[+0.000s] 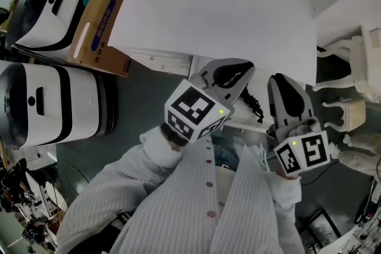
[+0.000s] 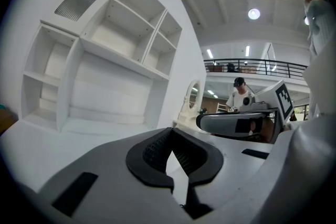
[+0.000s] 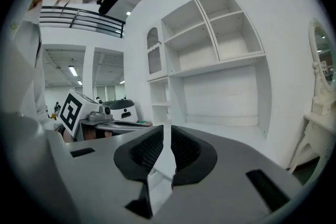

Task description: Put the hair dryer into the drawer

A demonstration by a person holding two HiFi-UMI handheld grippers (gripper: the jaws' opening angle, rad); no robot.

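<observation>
No hair dryer shows plainly in any view. In the head view both grippers are raised in front of the white dresser top [image 1: 226,21]. My left gripper [image 1: 233,72] is at the dresser's front edge and my right gripper [image 1: 289,90] is beside it on the right. A small black shape [image 1: 255,105] lies between them under the edge; I cannot tell what it is. In the left gripper view the left gripper [image 2: 170,145] has its pad tips touching, with nothing between. In the right gripper view the right gripper [image 3: 169,145] shows a narrow slit between its pads, with nothing in it.
Two white-and-black machines [image 1: 41,101] [image 1: 44,9] and a cardboard box [image 1: 101,27] stand on the floor at the left. White carved furniture [image 1: 351,86] is at the right. A white shelf hutch [image 2: 105,60] and an oval mirror [image 2: 193,94] rise behind the dresser.
</observation>
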